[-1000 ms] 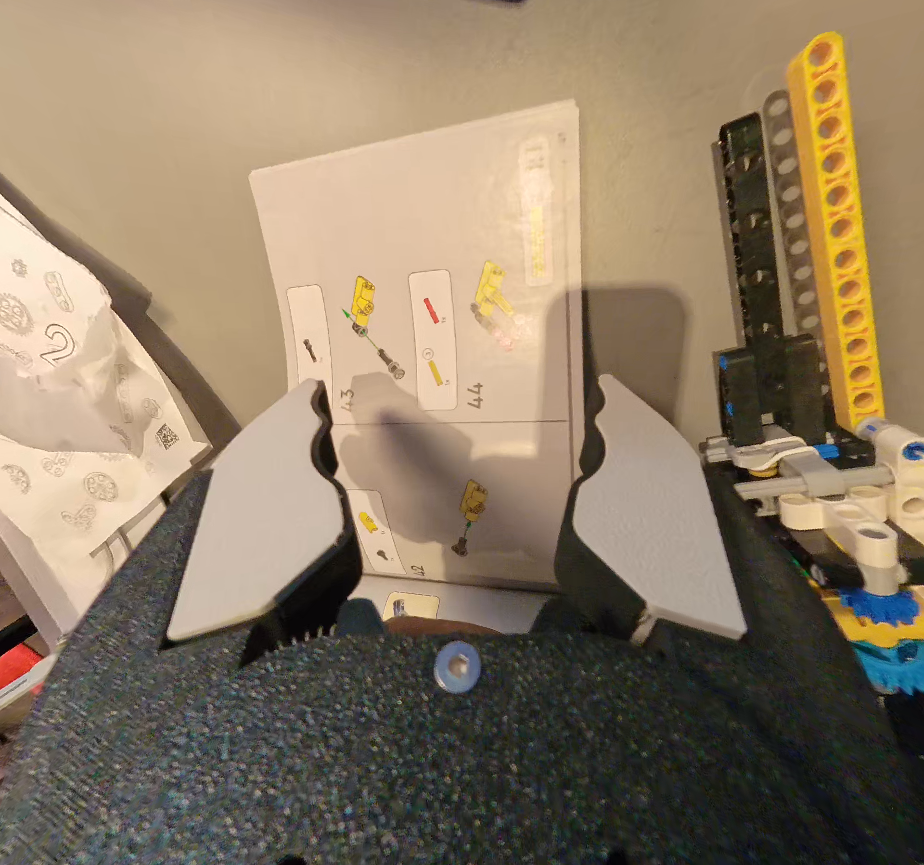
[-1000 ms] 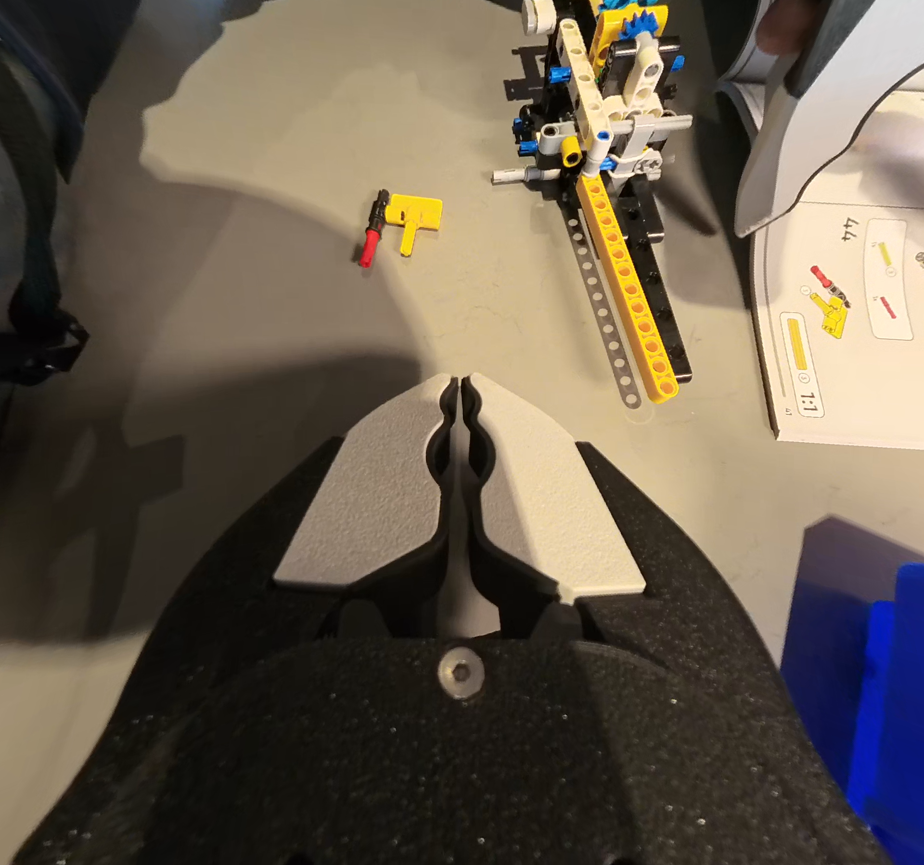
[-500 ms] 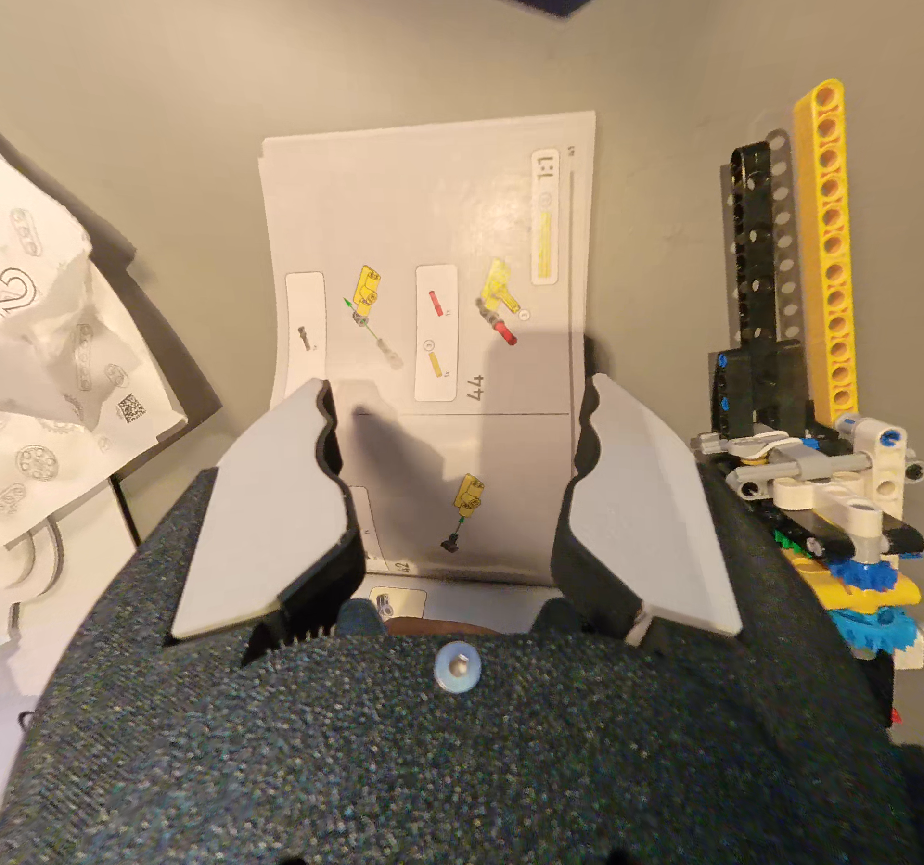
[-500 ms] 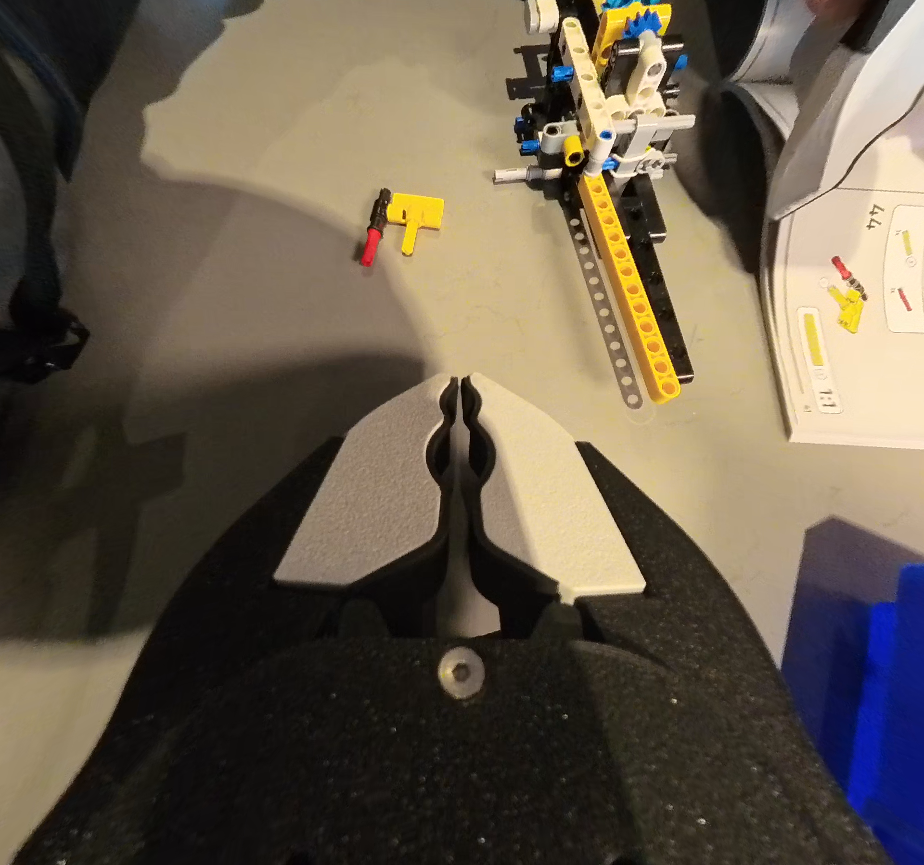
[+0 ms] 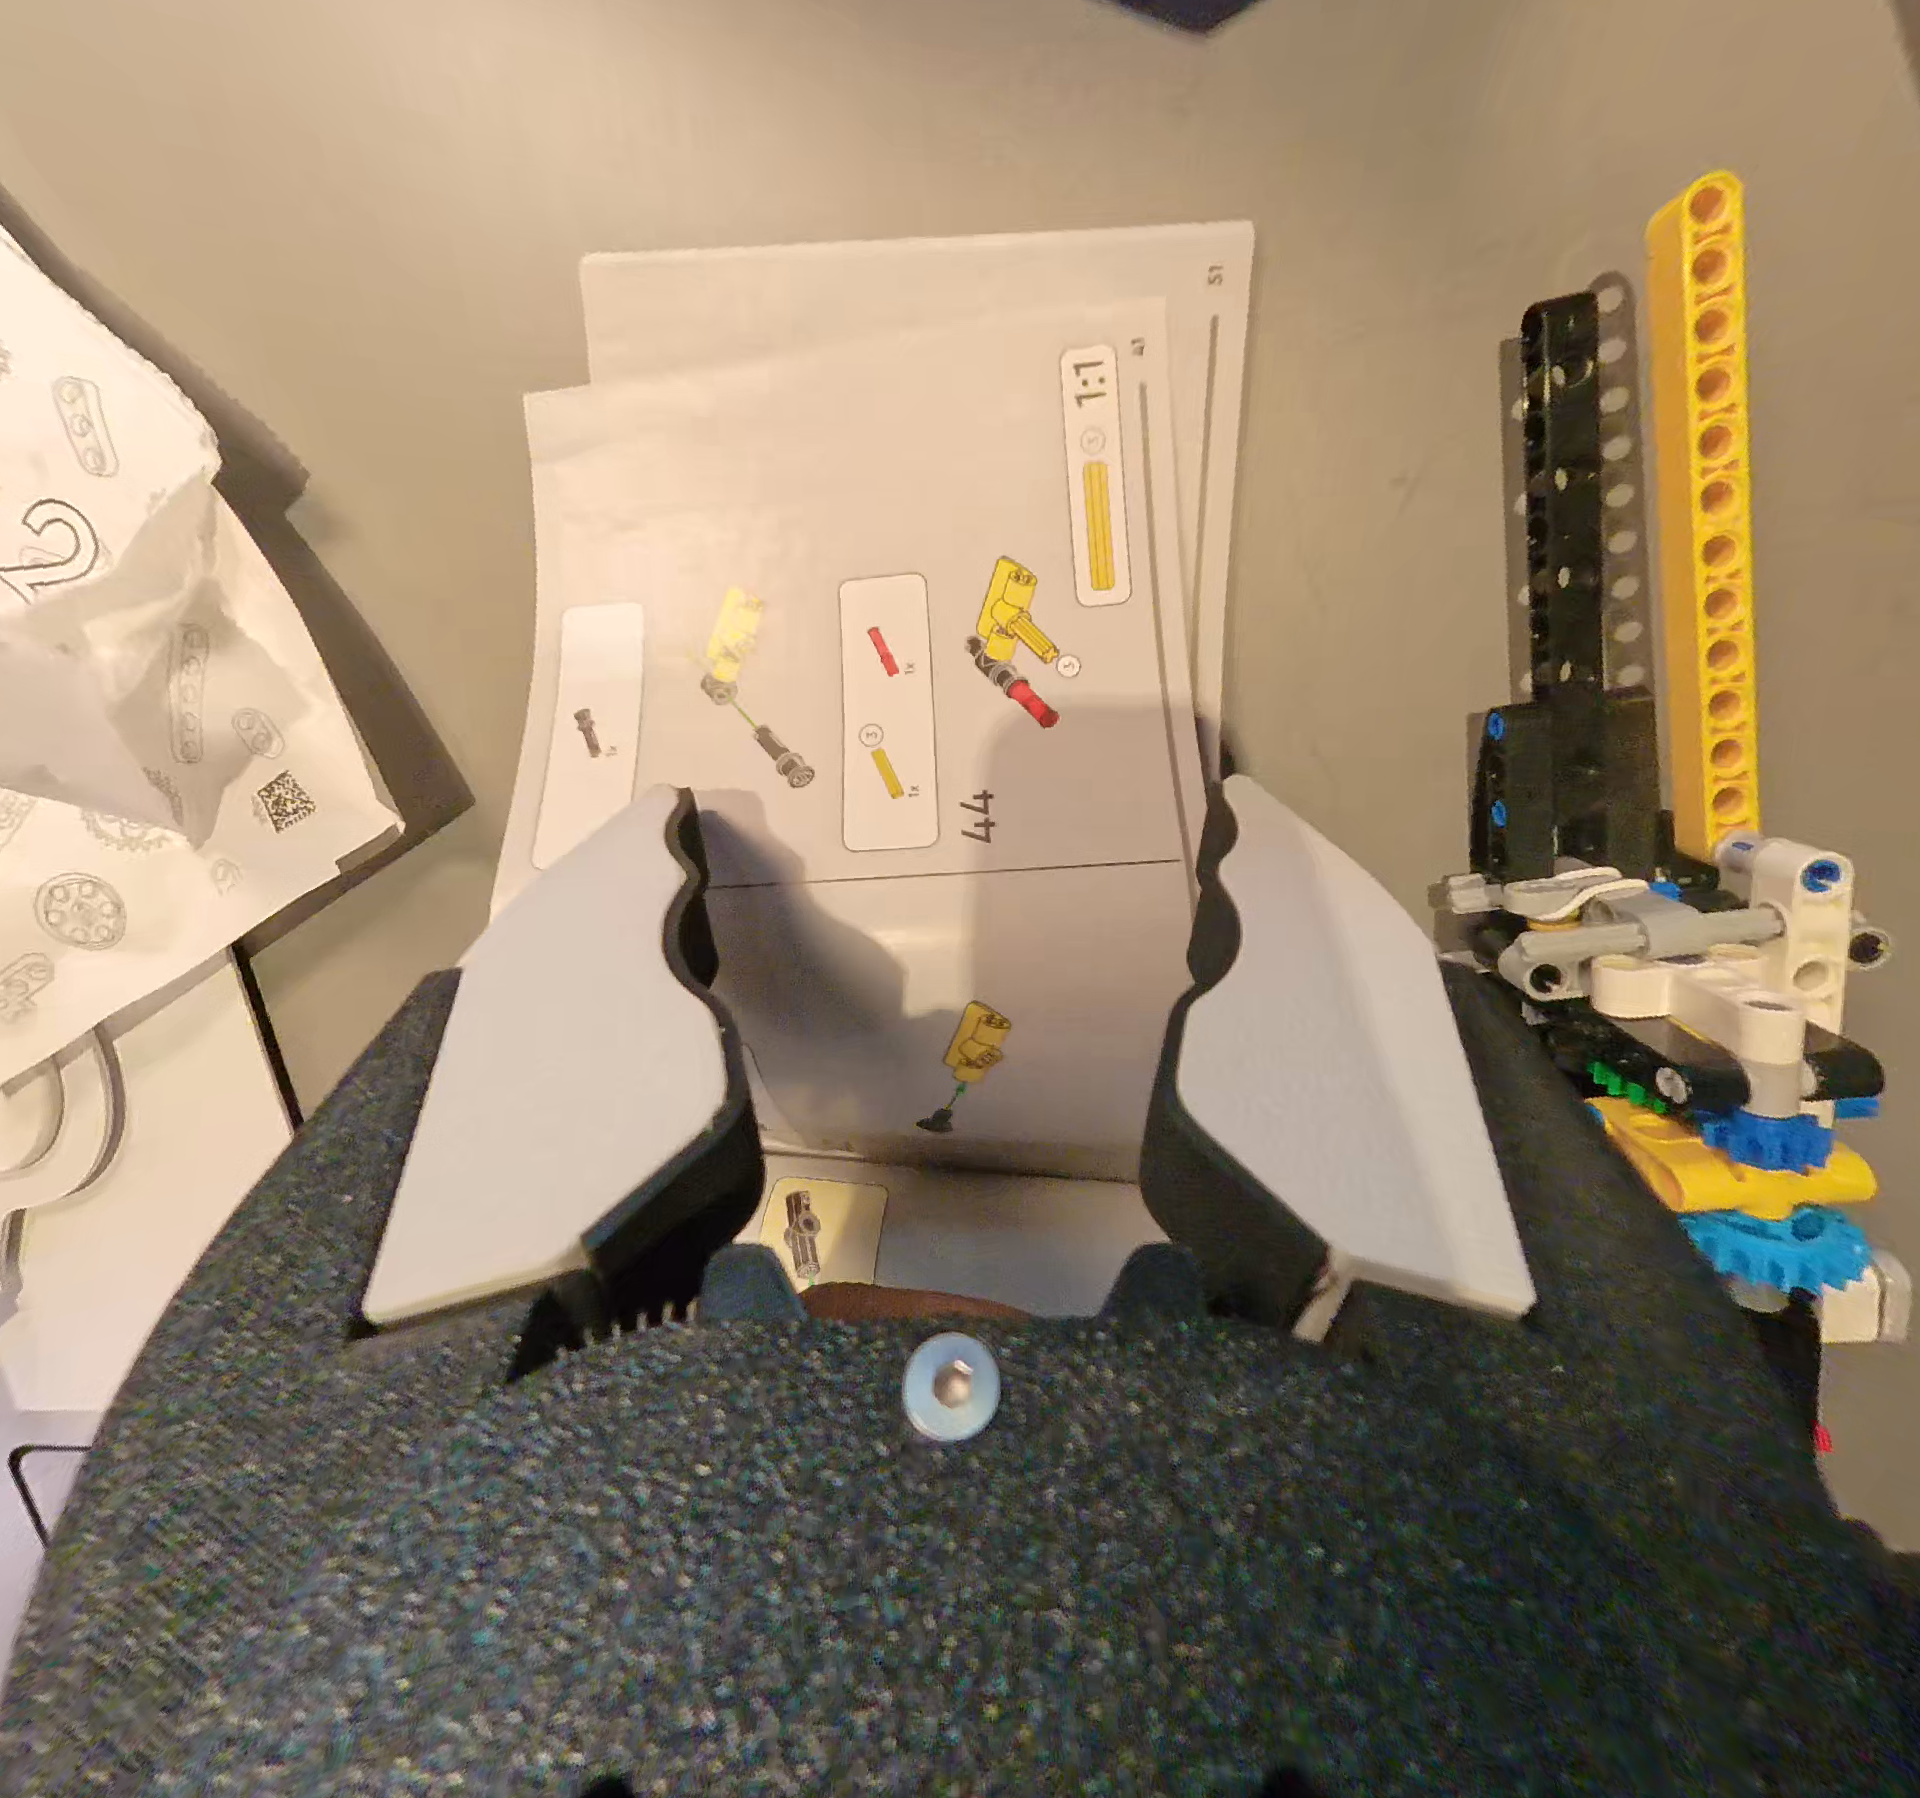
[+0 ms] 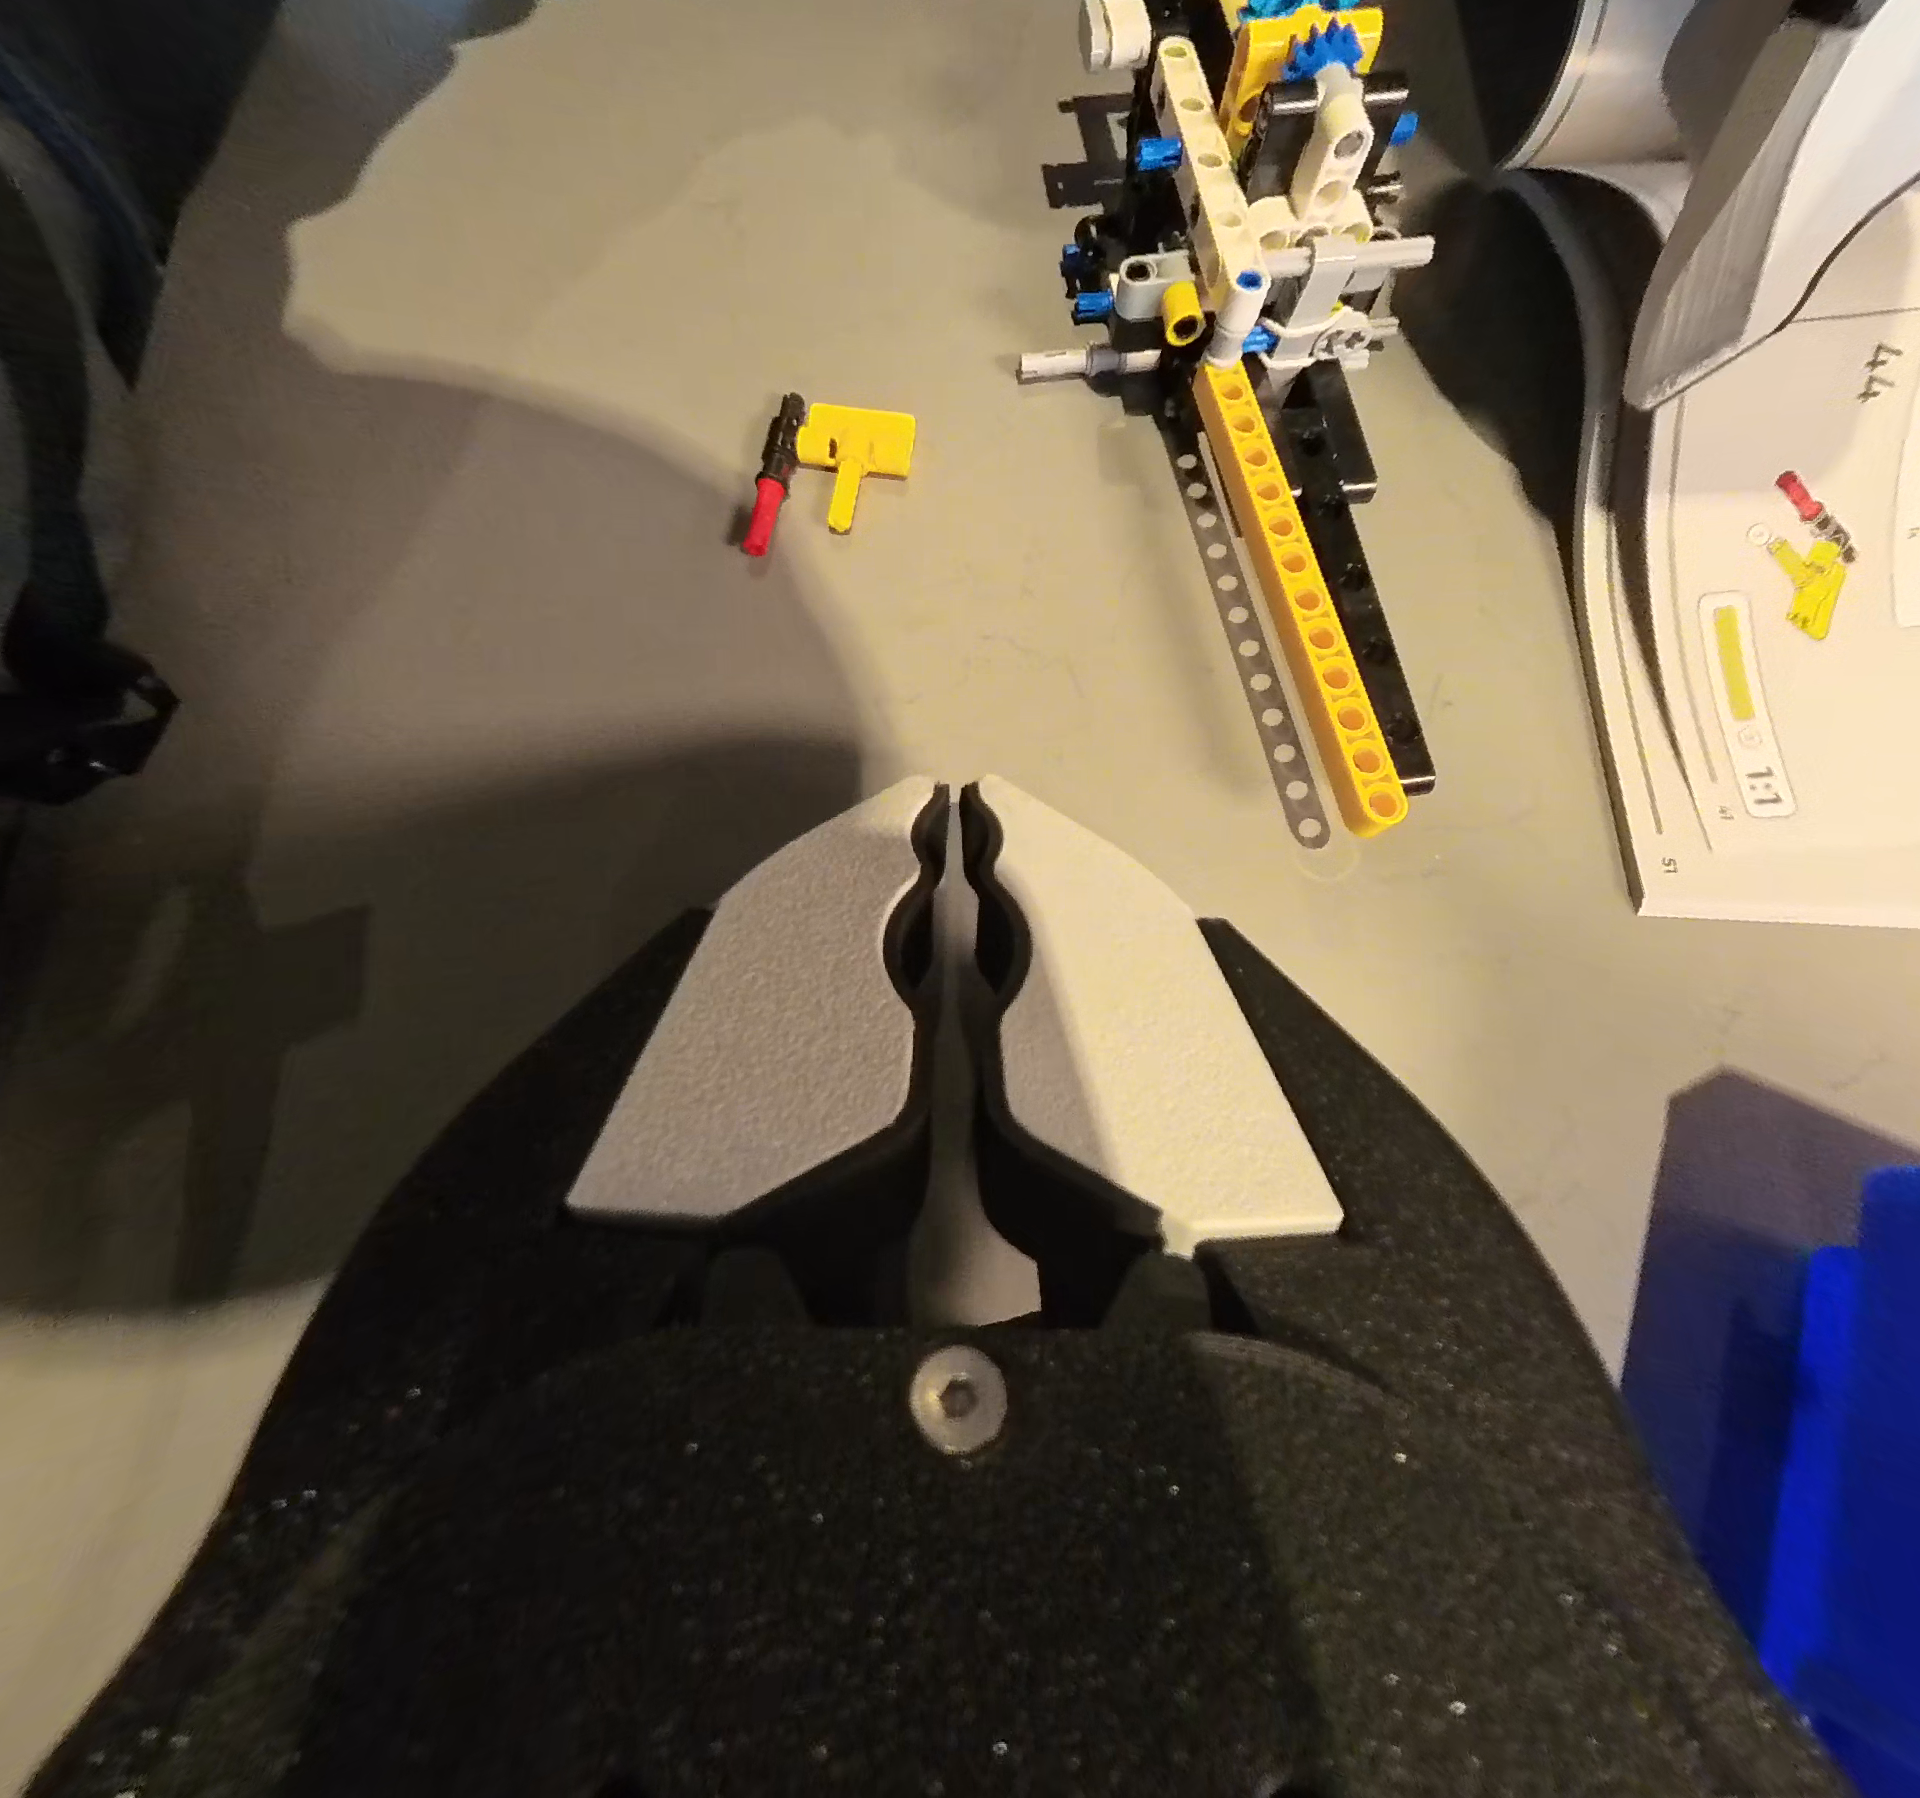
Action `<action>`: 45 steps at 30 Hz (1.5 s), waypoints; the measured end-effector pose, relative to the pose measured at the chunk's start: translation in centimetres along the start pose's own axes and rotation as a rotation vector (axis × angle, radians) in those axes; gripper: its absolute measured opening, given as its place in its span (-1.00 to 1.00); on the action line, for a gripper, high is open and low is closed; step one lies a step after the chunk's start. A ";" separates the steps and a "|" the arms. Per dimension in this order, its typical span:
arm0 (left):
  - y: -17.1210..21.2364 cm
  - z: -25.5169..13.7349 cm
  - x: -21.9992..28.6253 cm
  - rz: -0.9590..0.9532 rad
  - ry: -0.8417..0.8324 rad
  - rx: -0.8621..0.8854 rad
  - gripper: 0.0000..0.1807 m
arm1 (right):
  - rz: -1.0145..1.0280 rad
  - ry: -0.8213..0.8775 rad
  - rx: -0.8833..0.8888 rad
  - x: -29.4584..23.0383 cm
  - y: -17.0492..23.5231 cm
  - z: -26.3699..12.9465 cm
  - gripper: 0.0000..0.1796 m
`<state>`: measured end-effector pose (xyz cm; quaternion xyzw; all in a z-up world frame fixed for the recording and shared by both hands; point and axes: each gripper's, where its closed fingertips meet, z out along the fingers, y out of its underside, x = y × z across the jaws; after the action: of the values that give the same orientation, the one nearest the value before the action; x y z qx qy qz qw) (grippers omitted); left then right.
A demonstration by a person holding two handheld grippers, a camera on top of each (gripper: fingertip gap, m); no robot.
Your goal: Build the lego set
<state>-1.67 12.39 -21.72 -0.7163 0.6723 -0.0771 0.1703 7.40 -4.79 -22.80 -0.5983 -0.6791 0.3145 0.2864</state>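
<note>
Right wrist view: our right claw [image 6: 954,792], pressed together & empty, has the yellow sub-assembly w/ red pin [image 6: 831,470] ahead & slightly left on the table [image 6: 582,221], pin axis roughly toward us; left claw [image 5: 951,849] spread over the instruction booklet [image 5: 883,522], farther off.

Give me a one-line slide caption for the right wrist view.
Shut right gripper hovers over the table, facing a small yellow-and-red subassembly and the partly built lego model beside the instruction booklet.
</note>
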 end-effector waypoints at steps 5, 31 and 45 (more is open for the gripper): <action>0.1 -0.4 0.5 0.004 0.020 0.003 -0.07 | 0.005 0.002 0.003 0.1 0.0 0.0 -0.97; 0.5 -1.1 3.2 -0.069 0.147 0.068 -0.64 | 0.010 0.022 -0.001 0.3 0.0 0.0 -0.95; 0.2 -1.6 3.1 -0.112 0.143 0.108 -0.72 | 0.035 0.056 -0.010 0.8 0.0 0.1 -0.95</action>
<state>-2.18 9.11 -20.69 -0.7352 0.6366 -0.1733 0.1557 7.22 -3.96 -22.88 -0.6200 -0.6617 0.2993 0.2968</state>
